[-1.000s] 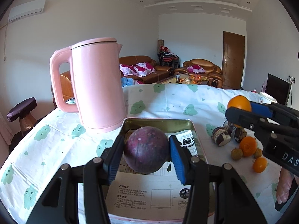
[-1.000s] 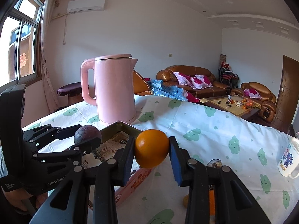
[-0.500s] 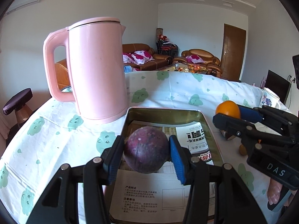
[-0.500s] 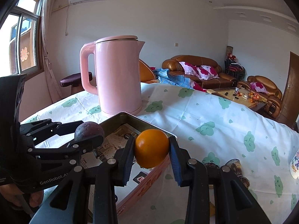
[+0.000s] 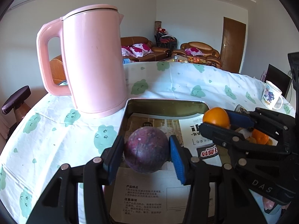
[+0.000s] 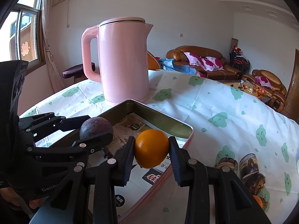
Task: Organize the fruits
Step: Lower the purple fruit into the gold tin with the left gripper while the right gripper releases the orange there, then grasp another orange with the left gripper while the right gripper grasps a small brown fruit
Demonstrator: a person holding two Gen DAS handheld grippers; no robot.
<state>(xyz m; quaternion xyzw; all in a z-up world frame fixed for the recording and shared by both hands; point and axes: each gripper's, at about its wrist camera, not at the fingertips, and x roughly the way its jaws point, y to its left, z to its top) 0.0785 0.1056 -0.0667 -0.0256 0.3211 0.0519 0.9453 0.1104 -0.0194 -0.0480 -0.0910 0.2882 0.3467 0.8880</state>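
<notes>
My left gripper (image 5: 146, 152) jaws clamp the purple fruit (image 5: 146, 150); right gripper (image 6: 151, 152) jaws clamp the orange (image 6: 151, 148). I have both above the tin tray (image 5: 164, 104), beside the pink kettle (image 5: 93, 61).

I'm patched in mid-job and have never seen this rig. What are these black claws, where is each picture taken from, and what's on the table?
No robot: a person holds two hand grippers, each carrying a fisheye camera that looks along its fingers. In the left view the left gripper clamps a dark purple fruit. In the right view the right gripper clamps an orange. Both hang over an open metal tin lined with printed paper. A pink kettle stands behind it, and more fruit lies on the tablecloth.
</notes>
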